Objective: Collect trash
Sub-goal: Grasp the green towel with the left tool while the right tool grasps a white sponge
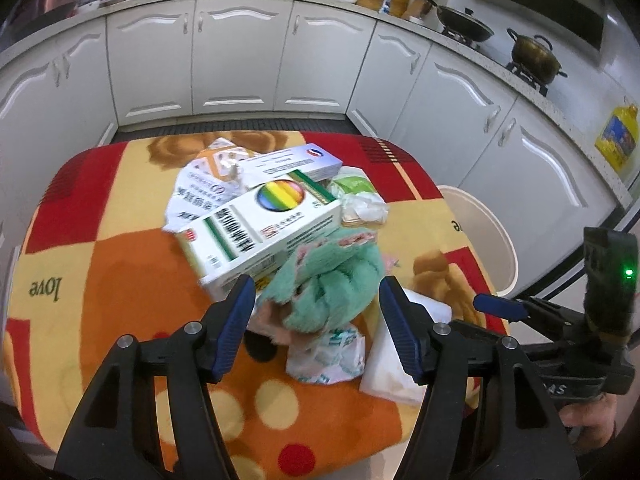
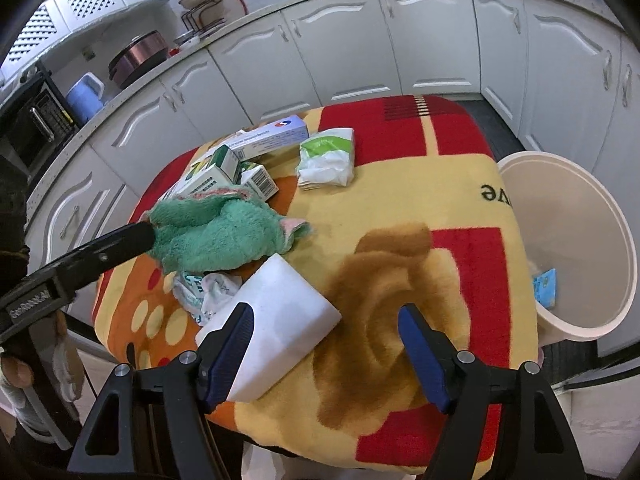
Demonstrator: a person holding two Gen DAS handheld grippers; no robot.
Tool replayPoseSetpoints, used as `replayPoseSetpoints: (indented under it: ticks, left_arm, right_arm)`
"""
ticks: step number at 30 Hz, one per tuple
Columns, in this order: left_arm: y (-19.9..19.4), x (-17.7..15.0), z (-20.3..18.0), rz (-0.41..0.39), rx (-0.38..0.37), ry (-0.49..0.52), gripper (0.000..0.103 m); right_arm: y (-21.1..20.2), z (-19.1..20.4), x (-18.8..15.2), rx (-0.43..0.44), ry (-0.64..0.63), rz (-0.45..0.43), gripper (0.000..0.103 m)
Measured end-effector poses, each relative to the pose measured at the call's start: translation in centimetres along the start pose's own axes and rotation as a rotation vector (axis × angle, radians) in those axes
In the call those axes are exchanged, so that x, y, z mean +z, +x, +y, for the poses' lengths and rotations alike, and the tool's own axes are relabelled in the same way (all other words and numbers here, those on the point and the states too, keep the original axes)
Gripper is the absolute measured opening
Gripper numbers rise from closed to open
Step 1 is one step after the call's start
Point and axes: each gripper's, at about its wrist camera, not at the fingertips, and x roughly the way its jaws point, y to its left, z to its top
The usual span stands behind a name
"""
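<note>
Several pieces of trash lie heaped on a small table covered by a red, orange and yellow blanket [image 2: 460, 184] printed with a brown bear. On top of the heap sits a crumpled green fluffy cloth [image 1: 332, 280] with pink edging, soft and bunched into folds. Just behind it lies a white medicine box [image 1: 264, 224] with a rainbow disc and green stripes, and beyond that a longer white-and-blue box [image 1: 296, 162] rests on flattened printed packaging. A torn green-and-white tissue pack [image 2: 328, 158] lies apart from the boxes, toward the far side of the table. Below the cloth, a crumpled white wrapper with teal print [image 1: 328, 356] touches a plain white wedge-shaped carton [image 2: 280, 320] near the table's front edge.

The left gripper [image 1: 318, 308] is spread apart, its blue-padded fingers [image 1: 234, 328] on either side of the green cloth without closing on it. The right gripper [image 2: 326, 344] is also spread apart, hanging over the front of the table; its left finger overlaps the white carton and its right finger is over the bear print, and it holds nothing.

Beside the table, on the right, stands a cream round bin [image 2: 576, 320] with a small blue packet [image 2: 546, 286] lying inside it. White kitchen cabinets [image 1: 240, 60] run behind the table.
</note>
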Motion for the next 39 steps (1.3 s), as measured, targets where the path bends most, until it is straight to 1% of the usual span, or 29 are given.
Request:
replayPoseSetpoints:
  ticks: [3,5,6,7,8,9,11,13,18,21,24,27,29,30,32,33,36,39]
  left_arm:
    - [1.2,0.1,-0.6,0.013,-0.006,0.016,0.062]
    - [1.8,0.2,-0.4,0.022,-0.008,0.005,0.041]
    - [1.9,0.3,-0.3,0.027,-0.001,0.002,0.020]
    - [1.9,0.3,0.0,0.026,0.000,-0.004,0.013]
    - [1.7,0.4,0.3,0.022,-0.011,-0.011,0.012]
    - [1.6,0.4,0.5,0.022,-0.022,-0.017,0.009]
    - [1.2,0.5,0.8,0.019,-0.035,-0.022,0.008]
    - [0.3,0.5,0.9,-0.004,-0.042,-0.025,0.007]
    - [-2.5,1.0,0.9,-0.076,-0.069,-0.026,0.006]
    - [-4.0,1.4,0.9,-0.113,-0.078,-0.027,0.006]
    - [-5.4,1.7,1.3,-0.145,-0.085,-0.035,0.006]
    - [-7.0,2.0,1.7,-0.182,-0.075,-0.038,0.006]
    - [-7.5,2.0,2.0,-0.191,-0.073,-0.041,0.006]
    - [-7.7,2.0,2.1,-0.194,-0.070,-0.043,0.006]
    - [-7.8,1.9,2.2,-0.194,-0.067,-0.046,0.006]
    - [-7.7,1.8,2.3,-0.192,-0.065,-0.048,0.006]
    - [-7.4,1.6,2.5,-0.185,-0.071,-0.056,0.006]
    - [-7.4,1.5,2.3,-0.184,-0.074,-0.055,0.006]
  right_arm:
    - [-0.2,-0.1,-0.1,-0.001,0.001,-0.001,0.072]
    - [-0.3,-0.2,0.0,0.003,0.003,0.001,0.072]
    - [-0.2,-0.2,-0.1,0.005,0.004,0.002,0.072]
    - [-0.2,-0.2,-0.1,0.006,0.004,0.004,0.072]
    - [-0.2,-0.1,-0.2,0.007,0.003,0.007,0.072]
    - [-0.1,0.0,-0.2,0.009,0.001,0.011,0.072]
    - [0.2,0.4,-0.5,0.017,-0.007,0.026,0.072]
    - [0.5,0.9,-0.7,0.030,-0.012,0.036,0.072]
    - [2.0,2.1,-1.0,0.076,-0.013,0.106,0.072]
    - [2.5,2.6,-0.7,0.078,0.002,0.109,0.072]
    - [3.1,3.5,-0.2,0.059,0.007,0.089,0.072]
    - [3.8,4.1,0.2,0.009,-0.010,0.081,0.072]
    - [4.1,4.4,0.6,-0.017,-0.025,0.054,0.073]
    - [4.0,4.7,0.7,-0.050,-0.064,0.026,0.073]
    - [3.7,5.4,0.8,-0.110,-0.158,-0.012,0.066]
    - [3.6,5.5,0.8,-0.115,-0.171,-0.015,0.066]
    - [3.1,4.9,1.0,-0.083,-0.117,0.005,0.066]
    - [3.1,4.4,0.6,-0.082,-0.086,0.028,0.068]
